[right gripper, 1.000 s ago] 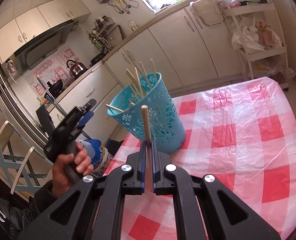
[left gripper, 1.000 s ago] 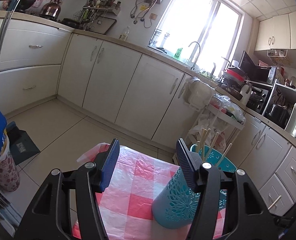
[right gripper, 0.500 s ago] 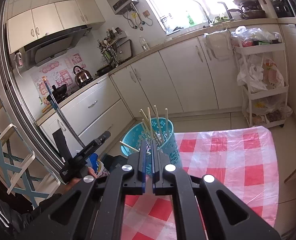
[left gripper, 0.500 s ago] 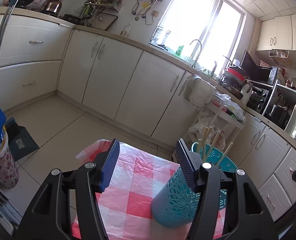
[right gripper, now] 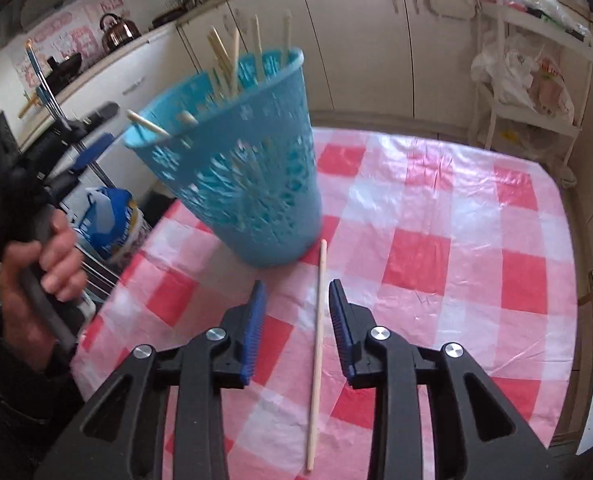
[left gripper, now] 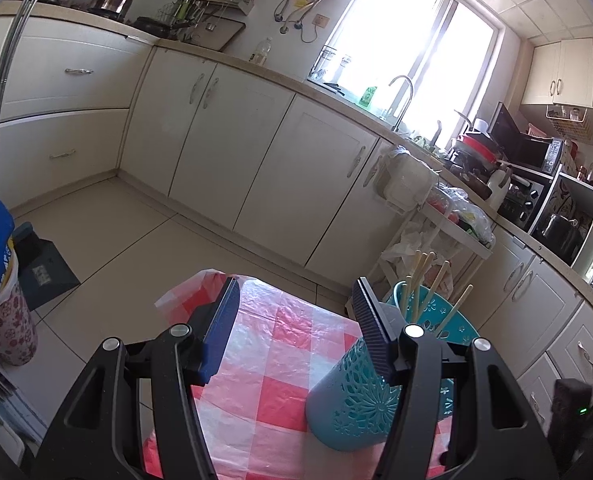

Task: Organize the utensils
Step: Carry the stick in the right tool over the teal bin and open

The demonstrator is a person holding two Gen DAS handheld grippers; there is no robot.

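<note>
A kitchen table under a red-checked tablecloth (right gripper: 448, 216) fills the lower frame. The right gripper (right gripper: 296, 320) stands wide open, empty, a single chopstick (right gripper: 317, 344) lying between its jaws. The teal basket (right gripper: 248, 176) of chopsticks (right gripper: 232, 56) stands above, centre-left. The left gripper (left gripper: 296, 320) gapes empty.

My right gripper (right gripper: 296, 320) has its jaws spread wide, with a single chopstick (right gripper: 317, 344) lying on the checked cloth (right gripper: 456, 248) between them; I can't tell whether either pad touches it. The stick's far tip ends just beside the base of the blue basket (right gripper: 252, 168), which stands on the cloth with more chopsticks (right gripper: 232, 56) poking out the top. At the left, my left hand (right gripper: 36, 264) grips the left gripper (right gripper: 80, 148), its fingers apart.
</note>
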